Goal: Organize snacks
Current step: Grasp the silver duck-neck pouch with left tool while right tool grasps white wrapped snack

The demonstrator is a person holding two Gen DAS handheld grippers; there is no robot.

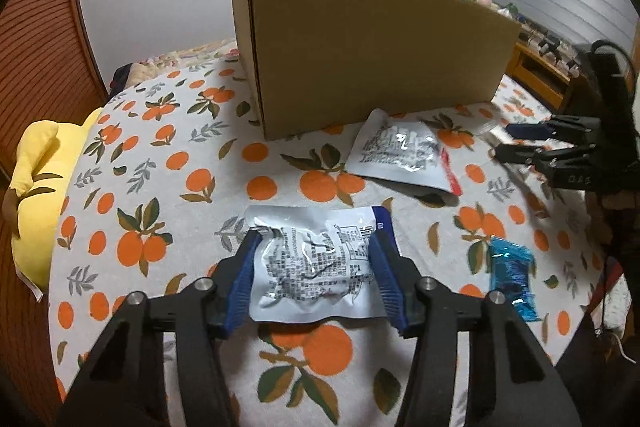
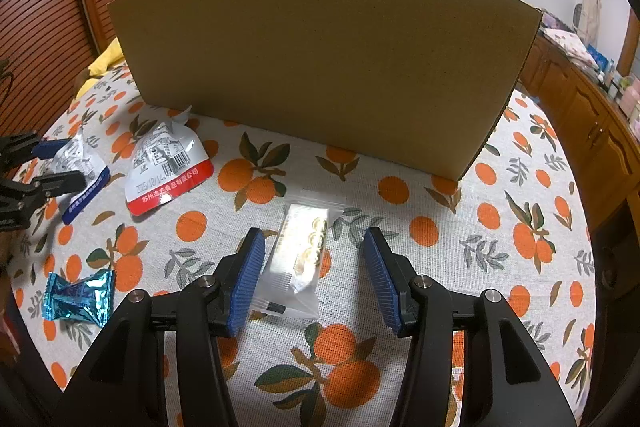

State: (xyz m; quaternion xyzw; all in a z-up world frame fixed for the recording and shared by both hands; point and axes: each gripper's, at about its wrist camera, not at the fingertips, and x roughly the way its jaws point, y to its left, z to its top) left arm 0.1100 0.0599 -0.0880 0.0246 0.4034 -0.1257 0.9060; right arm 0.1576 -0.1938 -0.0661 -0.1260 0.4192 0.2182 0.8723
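Left gripper (image 1: 314,269) has its blue pads pressed on both sides of a silver snack packet with a blue edge (image 1: 316,263), the foil crumpled between them; the packet is gripped just above the orange-print cloth (image 1: 168,163). Right gripper (image 2: 314,277) stands partly open over a clear wrapped snack (image 2: 304,255) that lies flat on the cloth between its pads; the left pad is just beside the wrapper, the right pad clearly apart, so nothing is gripped. A silver packet with a red edge (image 2: 168,167) lies near the foot of the upright cardboard box (image 2: 320,67). A small blue foil candy (image 2: 78,297) lies nearer the cameras, between the two grippers. Yellow plush toy (image 1: 44,195) at the cloth's left edge.
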